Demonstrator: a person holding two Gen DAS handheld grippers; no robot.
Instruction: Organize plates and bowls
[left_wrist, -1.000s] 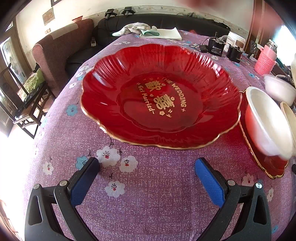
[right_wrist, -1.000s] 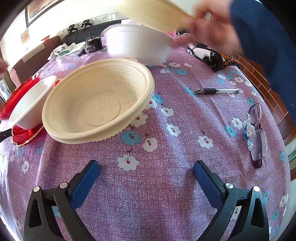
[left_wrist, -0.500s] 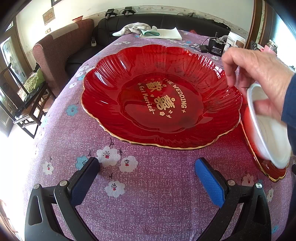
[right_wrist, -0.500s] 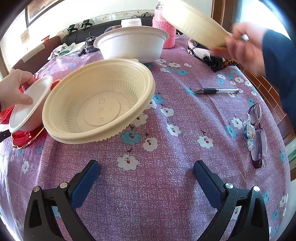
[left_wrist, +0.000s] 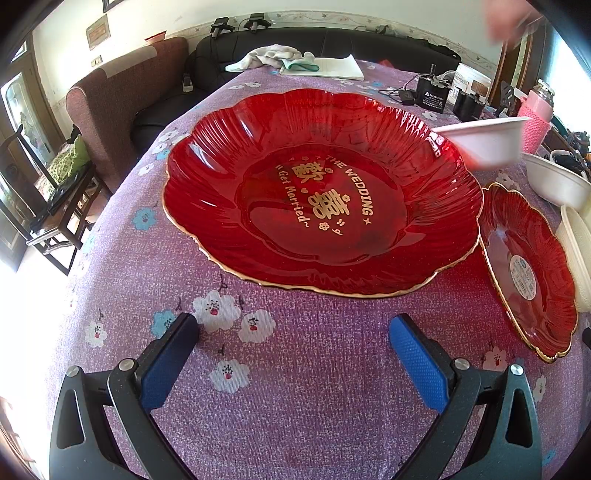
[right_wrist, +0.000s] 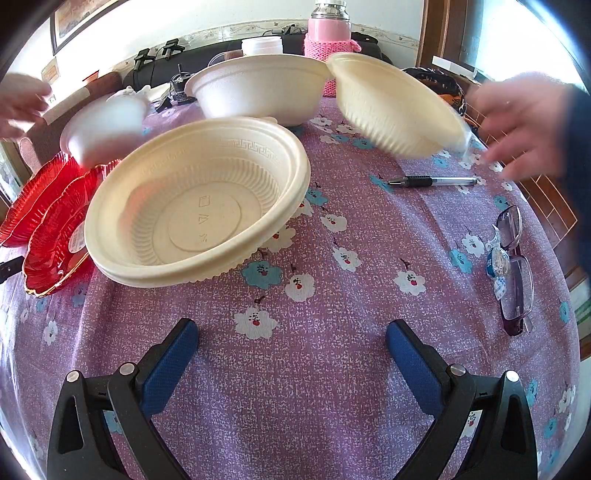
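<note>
Between its blue-padded fingers, spread wide and empty over the purple floral tablecloth (left_wrist: 295, 369), the left gripper (left_wrist: 293, 354) faces the large scalloped red glass plate (left_wrist: 321, 192) at 12 o'clock; a smaller red plate (left_wrist: 532, 269) lies at 2. The right gripper (right_wrist: 291, 350), likewise wide, faces stacked cream plastic bowls (right_wrist: 199, 199) at 11 o'clock, a white foam bowl (right_wrist: 258, 88) beyond.
</note>
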